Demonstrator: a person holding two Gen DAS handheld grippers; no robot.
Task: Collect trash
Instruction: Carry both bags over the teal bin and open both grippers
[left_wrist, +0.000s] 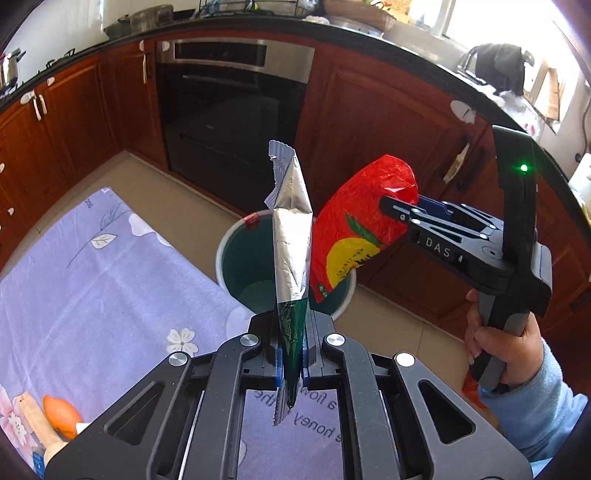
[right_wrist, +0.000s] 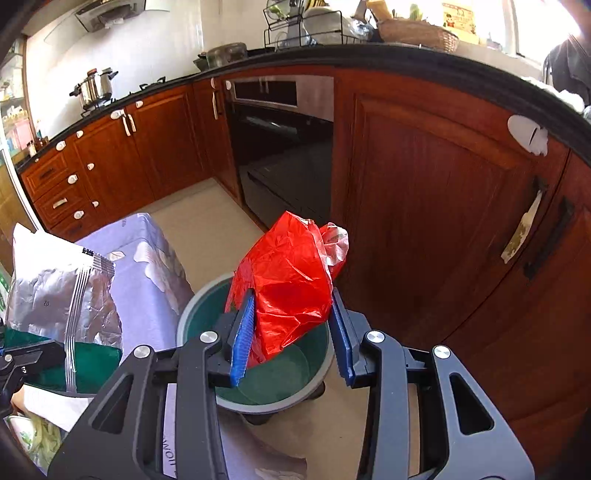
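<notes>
Wooden kitchen cabinets (right_wrist: 424, 206) stand behind a green bin (right_wrist: 258, 369) on the floor. Beside the bin lies a lilac-clothed tabletop (left_wrist: 92, 280). Above the bin, right tongs (right_wrist: 291, 332) pinch a red bag (right_wrist: 288, 280); left tongs (left_wrist: 291, 362), pressed together, pinch a foil wrapper (left_wrist: 291, 240).

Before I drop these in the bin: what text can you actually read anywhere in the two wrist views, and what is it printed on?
"DAS": on the right gripper, on its finger linkage.
"honey": upside down on the lilac flowered tablecloth; the neighbouring words are cut off.
"92" or similar: faint, on the foil wrapper; uncertain.
Dark print on the red snack bag, on its yellow patch: too small to read.
</notes>
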